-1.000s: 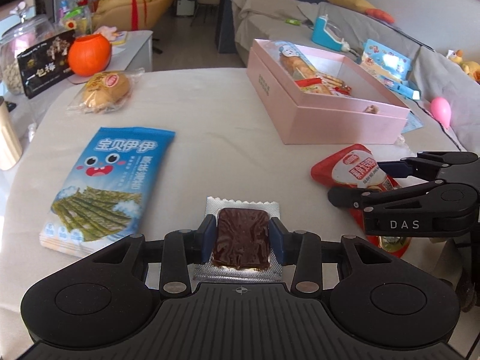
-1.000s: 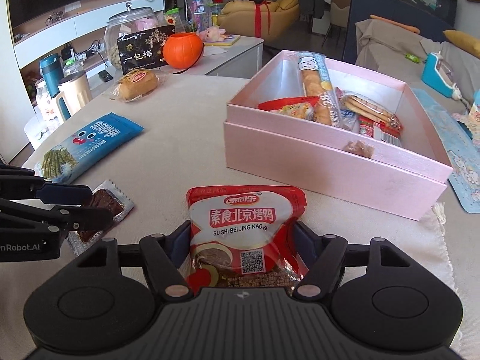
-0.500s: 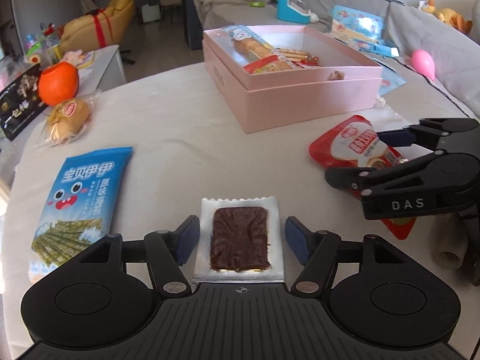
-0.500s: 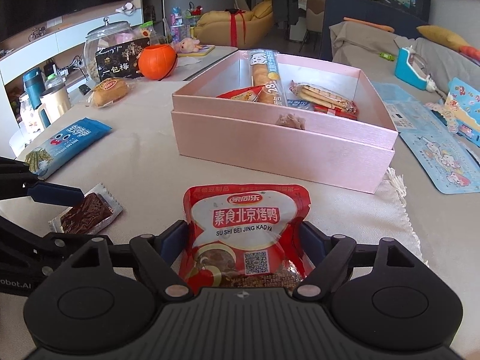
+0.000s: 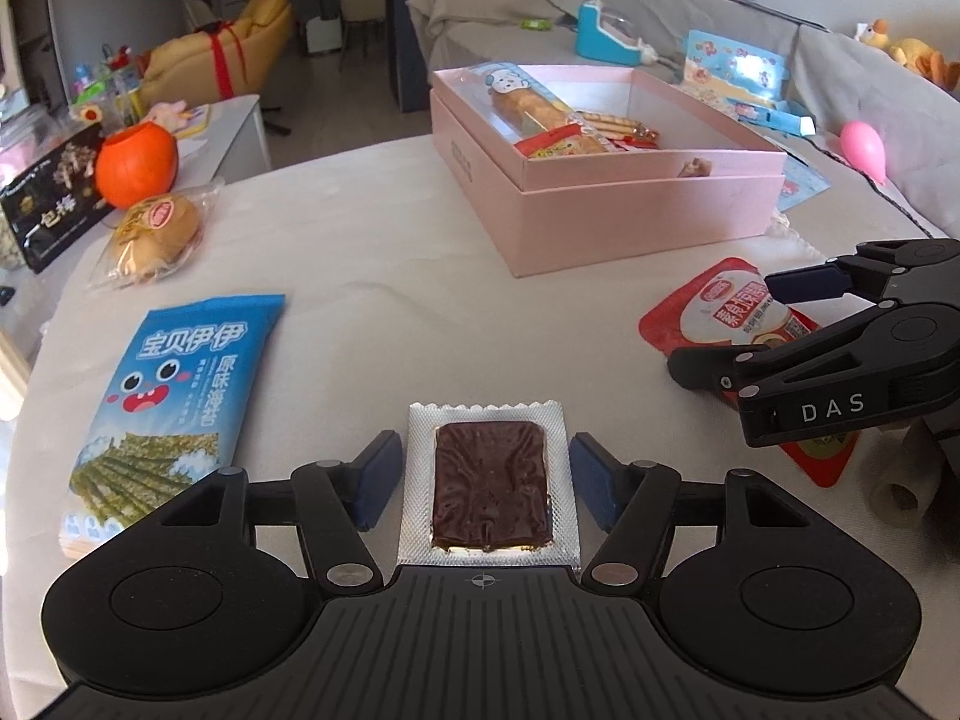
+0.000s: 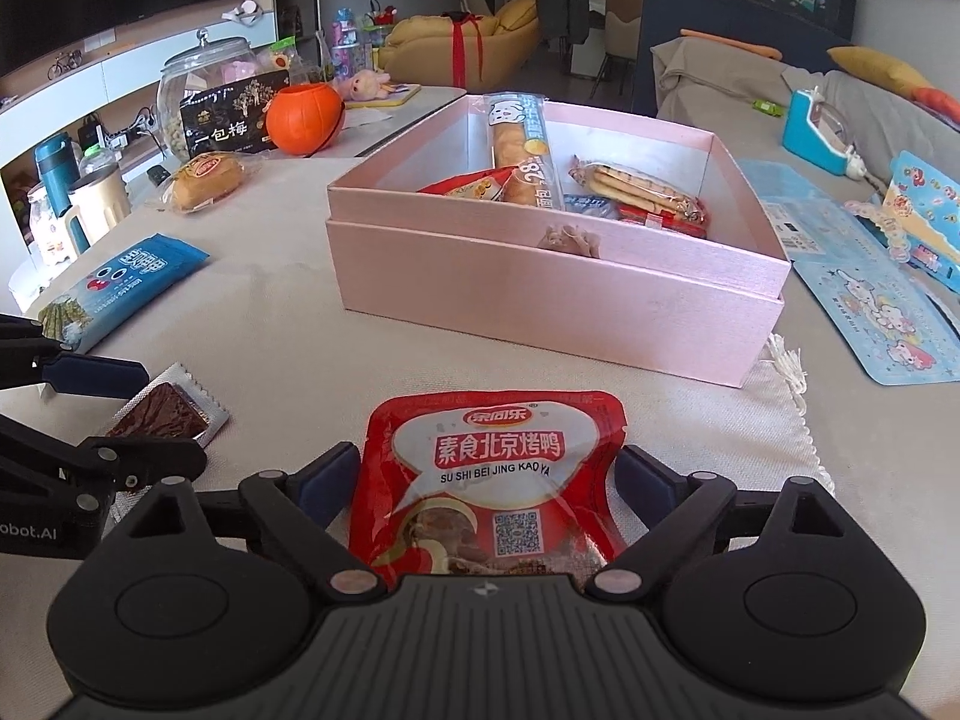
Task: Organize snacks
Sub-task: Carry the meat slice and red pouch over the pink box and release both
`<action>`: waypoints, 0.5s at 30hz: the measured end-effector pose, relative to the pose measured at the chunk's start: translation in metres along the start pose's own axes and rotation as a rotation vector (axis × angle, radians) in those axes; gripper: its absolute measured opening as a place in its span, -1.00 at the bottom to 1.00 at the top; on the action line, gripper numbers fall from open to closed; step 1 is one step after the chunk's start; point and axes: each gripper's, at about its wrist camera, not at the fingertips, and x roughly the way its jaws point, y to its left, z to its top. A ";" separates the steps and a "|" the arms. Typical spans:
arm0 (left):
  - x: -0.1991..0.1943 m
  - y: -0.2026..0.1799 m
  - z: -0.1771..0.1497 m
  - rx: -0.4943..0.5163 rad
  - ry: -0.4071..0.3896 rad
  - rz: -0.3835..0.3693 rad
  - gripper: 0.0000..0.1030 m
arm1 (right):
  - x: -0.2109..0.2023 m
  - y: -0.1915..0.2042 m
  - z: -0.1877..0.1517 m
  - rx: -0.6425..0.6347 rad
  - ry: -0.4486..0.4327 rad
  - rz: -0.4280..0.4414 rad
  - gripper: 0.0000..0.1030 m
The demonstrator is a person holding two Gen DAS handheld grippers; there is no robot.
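Looking down along our two tools, we see a rounded counter [image 5: 372, 252] covered in pale beige cloth. Nearest us, the left tool [image 5: 480, 480] stands with its blue pads parted on either side of a foil-wrapped dark brown snack [image 5: 491, 483], which lies flat on the cloth, with gaps showing on both sides. The right tool [image 6: 487, 480] is spreading its jaws wider around a red snack pouch [image 6: 489, 474] that lies flat between them, printed with white lettering; the pads do not press on it. The two tools sit side by side, near each other.

A little farther, to the left, a blue seaweed snack bag [image 5: 174, 396] lies flat. Beyond it, near the counter's left edge, rests a bun in clear wrap [image 5: 153, 234].

Toward the middle and right stands an open pink box [image 6: 540, 294], its near wall facing us. Inside we see several snacks, among them a long packet with a cartoon face [image 6: 522, 138] propped against the far rim and a pack of biscuit sticks [image 6: 639, 189].

Past the counter's left edge, a lower white table holds an orange pumpkin-shaped container [image 6: 305, 118], a black box with white characters [image 6: 231, 117] and a glass jar [image 6: 201, 75]. In the distance we see a grey sofa [image 5: 720, 48] strewn with toys and a yellow armchair [image 6: 456, 39] tied with red ribbon.
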 end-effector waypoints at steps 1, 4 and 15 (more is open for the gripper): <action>0.000 0.001 0.000 -0.008 -0.003 -0.006 0.31 | 0.001 -0.001 0.002 -0.008 0.011 0.010 0.79; -0.001 0.001 -0.001 -0.015 -0.006 -0.011 0.31 | 0.003 -0.007 0.008 -0.023 0.038 0.066 0.79; -0.006 0.004 -0.003 -0.012 0.023 -0.049 0.32 | -0.004 0.003 0.019 -0.108 0.113 0.103 0.34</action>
